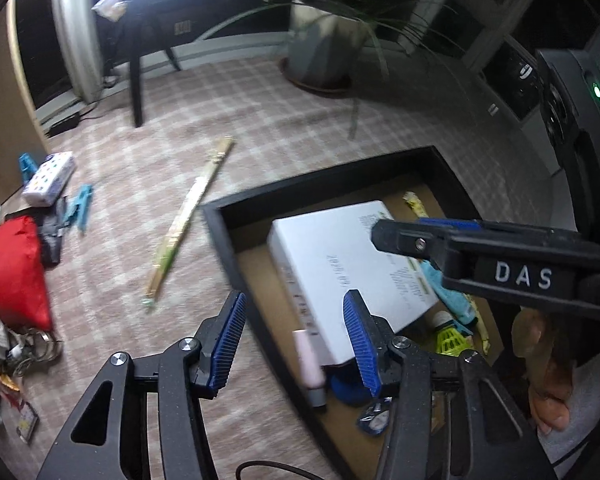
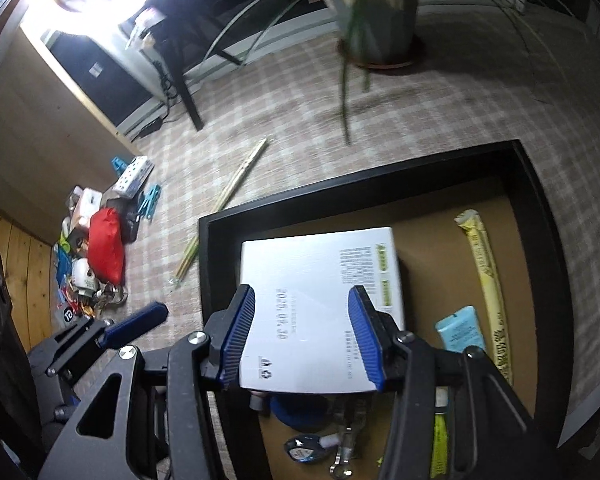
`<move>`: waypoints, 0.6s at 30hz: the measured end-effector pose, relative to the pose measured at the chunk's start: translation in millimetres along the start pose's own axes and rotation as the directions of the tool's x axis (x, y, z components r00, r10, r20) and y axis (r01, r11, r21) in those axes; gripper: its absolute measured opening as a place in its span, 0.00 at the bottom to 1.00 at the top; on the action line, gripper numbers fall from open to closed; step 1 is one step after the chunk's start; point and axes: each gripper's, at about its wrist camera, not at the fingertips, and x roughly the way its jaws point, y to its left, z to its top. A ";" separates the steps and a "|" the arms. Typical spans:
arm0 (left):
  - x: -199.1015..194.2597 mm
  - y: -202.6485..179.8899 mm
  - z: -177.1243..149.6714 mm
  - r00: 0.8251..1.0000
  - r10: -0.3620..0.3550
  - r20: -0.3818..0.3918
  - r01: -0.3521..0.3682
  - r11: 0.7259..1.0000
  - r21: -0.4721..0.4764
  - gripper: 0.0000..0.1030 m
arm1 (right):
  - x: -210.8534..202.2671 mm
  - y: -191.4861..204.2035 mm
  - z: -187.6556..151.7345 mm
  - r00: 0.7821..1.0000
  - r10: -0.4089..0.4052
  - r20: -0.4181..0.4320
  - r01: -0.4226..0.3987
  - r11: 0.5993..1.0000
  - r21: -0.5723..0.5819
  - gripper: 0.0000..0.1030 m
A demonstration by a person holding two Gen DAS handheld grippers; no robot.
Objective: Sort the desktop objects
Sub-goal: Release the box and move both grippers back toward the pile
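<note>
I have the right gripper [image 2: 302, 336] over the white box [image 2: 320, 280] in the black tray [image 2: 204, 280], fingers spread astride it, not pinching. It looks light, stiff, smooth cardboard; I'd grip its long edges. The left gripper [image 1: 296, 340] fingers are spread, empty.

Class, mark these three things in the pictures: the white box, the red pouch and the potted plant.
white box [image 2: 312, 276]: right wrist view, middle of its printed top face.
red pouch [image 1: 18, 268]: left wrist view, centre of the fabric.
potted plant [image 2: 380, 8]: right wrist view, side of the pot.
</note>
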 end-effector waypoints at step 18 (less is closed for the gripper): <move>-27.2 162.1 -6.8 0.987 0.162 0.006 -0.155 0.954 -0.257 0.48 | 49.9 122.4 21.9 0.998 0.034 -0.045 -0.042 0.981 -0.187 0.47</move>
